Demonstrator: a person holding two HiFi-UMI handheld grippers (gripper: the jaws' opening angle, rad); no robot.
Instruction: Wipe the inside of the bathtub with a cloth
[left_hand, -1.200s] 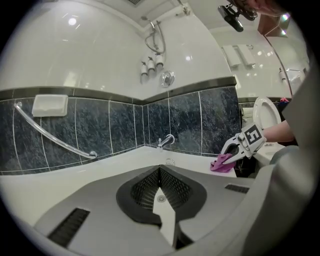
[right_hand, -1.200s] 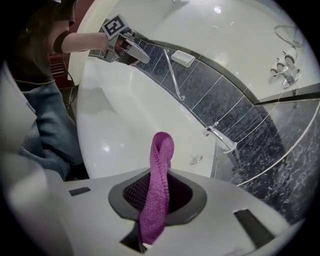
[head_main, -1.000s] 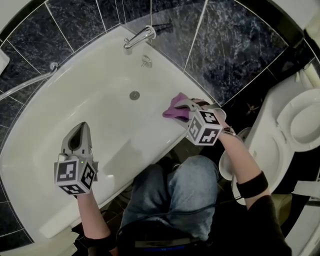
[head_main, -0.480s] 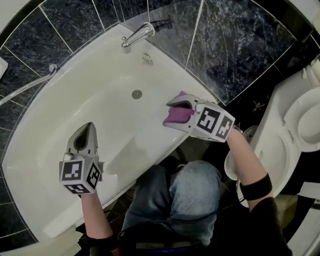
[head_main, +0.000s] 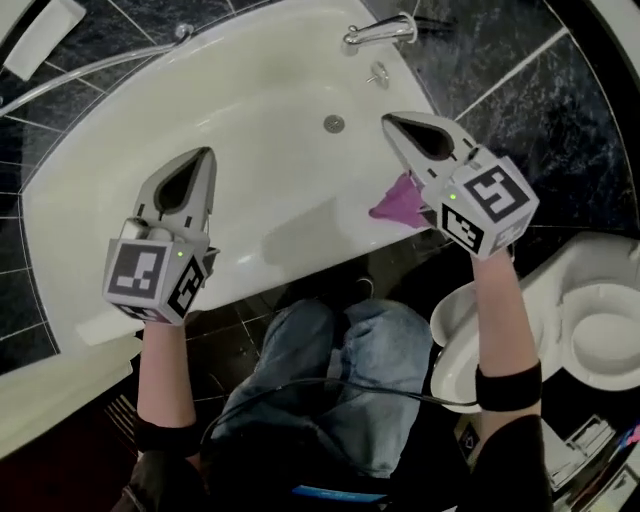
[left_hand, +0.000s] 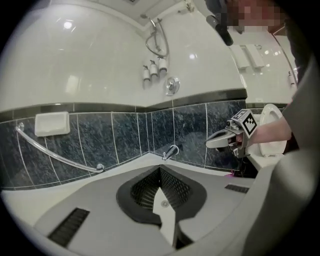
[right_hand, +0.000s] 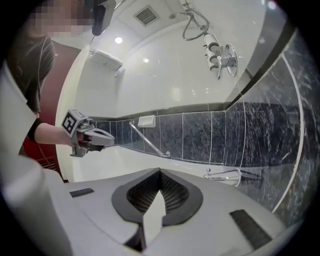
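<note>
dark marbled tiles (head_main: 560, 110) wrap the white bathtub (head_main: 250, 110), with its faucet (head_main: 380, 32) at the far end and the drain (head_main: 334, 124) just below it. a toilet (head_main: 600, 330) stands off to the person's right.

the purple cloth (head_main: 398, 202) lies bunched on the tub's near edge, at or just inside the rim, partly tucked under the body of the right gripper (head_main: 397, 122). neither tool holds it. the right gripper's jaws have just been closing and now meet, and its own view shows only tub and tile beyond them and no fabric. it hovers above the cloth and points towards the faucet end.

the left gripper (head_main: 206, 157) hangs over the middle of the basin, well apart from the cloth, with its jaws also pressed together on nothing.

with both tools raised clear of the enamel and the cloth parked on the edge, wiping looks paused or finished. the cloth probably sits there so it stays within easy reach.
</note>
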